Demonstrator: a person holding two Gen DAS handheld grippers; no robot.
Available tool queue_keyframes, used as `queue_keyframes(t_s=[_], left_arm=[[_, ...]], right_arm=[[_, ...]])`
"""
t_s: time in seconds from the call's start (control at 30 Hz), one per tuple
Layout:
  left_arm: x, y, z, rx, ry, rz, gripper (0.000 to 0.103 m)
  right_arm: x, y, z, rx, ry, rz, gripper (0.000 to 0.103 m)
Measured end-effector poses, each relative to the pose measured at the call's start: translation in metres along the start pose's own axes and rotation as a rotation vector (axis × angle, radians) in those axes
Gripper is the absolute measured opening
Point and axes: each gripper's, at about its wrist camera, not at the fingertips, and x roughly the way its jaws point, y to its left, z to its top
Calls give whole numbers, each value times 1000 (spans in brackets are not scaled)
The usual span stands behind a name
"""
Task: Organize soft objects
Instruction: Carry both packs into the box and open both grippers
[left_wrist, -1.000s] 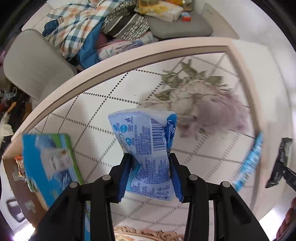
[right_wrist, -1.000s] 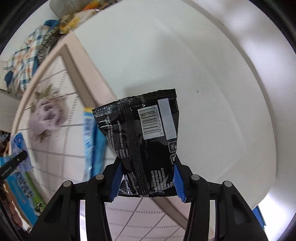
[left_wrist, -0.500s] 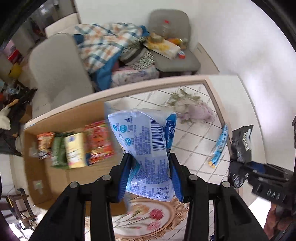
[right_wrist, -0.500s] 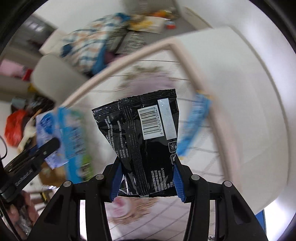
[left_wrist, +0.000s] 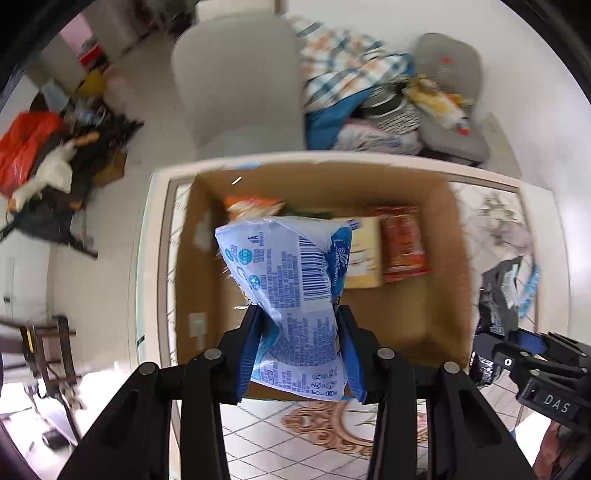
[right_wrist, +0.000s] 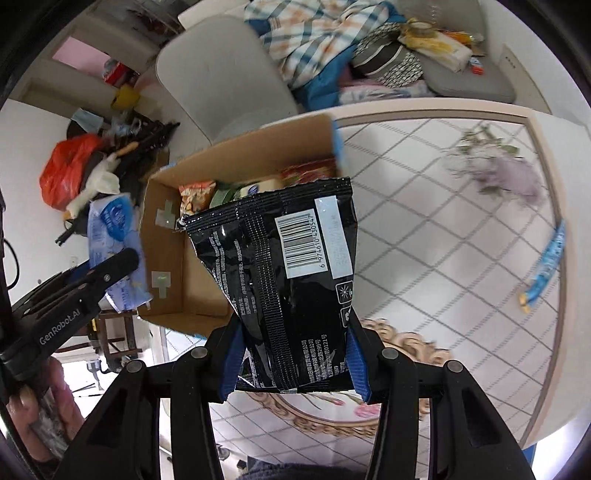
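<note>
While jaws pinch, crinkled blue pouch (left_wrist: 295, 288); glossy black packet (right_wrist: 288, 280).

the blue pack (left_wrist: 291, 291) hides part of the box (left_wrist: 436, 236); snack labels inside blur past reading.

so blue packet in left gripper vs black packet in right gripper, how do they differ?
Blue packet is pale blue and white; black packet is glossy black. The blue one is pinched to a narrow waist; the black one stays wider and flatter. Both show barcodes and are clamped in a gripper, left gripper and right gripper.
</note>
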Motion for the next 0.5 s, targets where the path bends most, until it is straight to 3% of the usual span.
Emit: queue_keyframes(t_s=[0.27, 0.5], left_arm=[[74, 44, 0, -53, 126, -15, 38], [107, 54, -3, -47, 189, -15, 38]], right_arm=[[75, 37, 11, 18, 88, -38, 51], [118, 43, 16, 39, 104, -120, 51]])
